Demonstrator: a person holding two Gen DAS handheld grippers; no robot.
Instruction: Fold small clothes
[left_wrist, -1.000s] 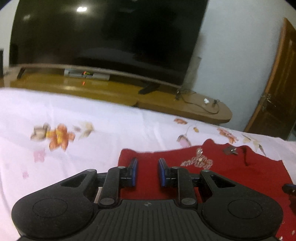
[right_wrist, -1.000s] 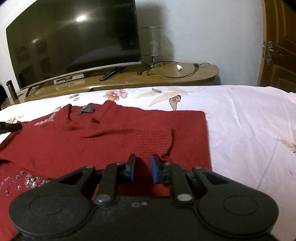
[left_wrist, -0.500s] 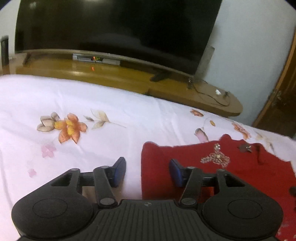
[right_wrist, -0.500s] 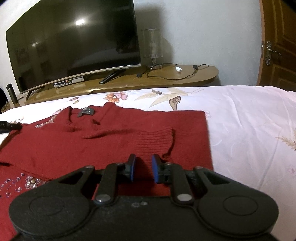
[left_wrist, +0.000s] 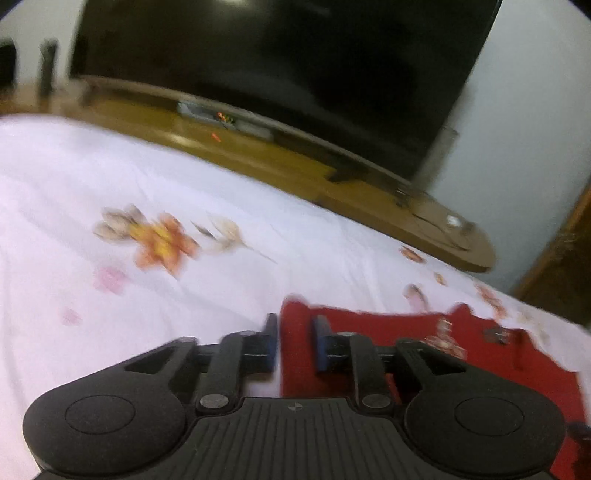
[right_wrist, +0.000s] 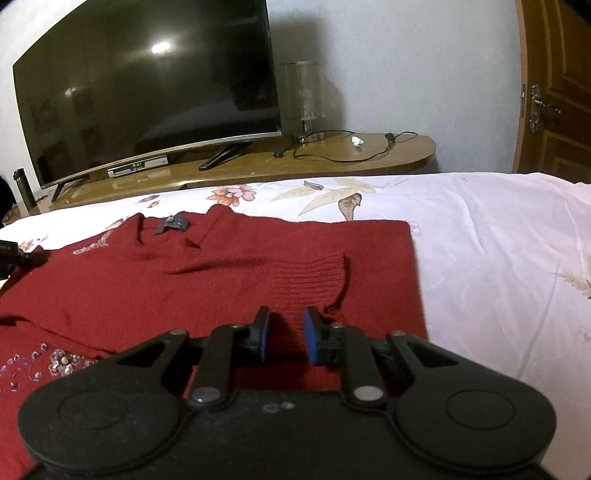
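A dark red knitted sweater (right_wrist: 229, 273) with bead trim lies flat on the white floral bedsheet (right_wrist: 498, 258). A sleeve is folded across its body, with the ribbed cuff (right_wrist: 314, 273) near the right edge. My right gripper (right_wrist: 284, 338) is slightly open and hovers over the sweater just below the cuff. In the blurred left wrist view the sweater (left_wrist: 424, 332) lies at the right. My left gripper (left_wrist: 295, 345) is partly open and its jaws straddle the sweater's left edge. The left gripper's tip also shows in the right wrist view (right_wrist: 14, 254) at the far left.
A wooden TV bench (right_wrist: 332, 158) runs along the far side of the bed, holding a large TV (right_wrist: 147, 92), a set-top box (right_wrist: 136, 168), a glass lamp (right_wrist: 303, 96) and a cable. A wooden door (right_wrist: 554, 92) stands at the right.
The left gripper opened wide, slid left to the sweater's left edge, and has now narrowed around that edge. The right gripper has barely moved, its gap a little wider.
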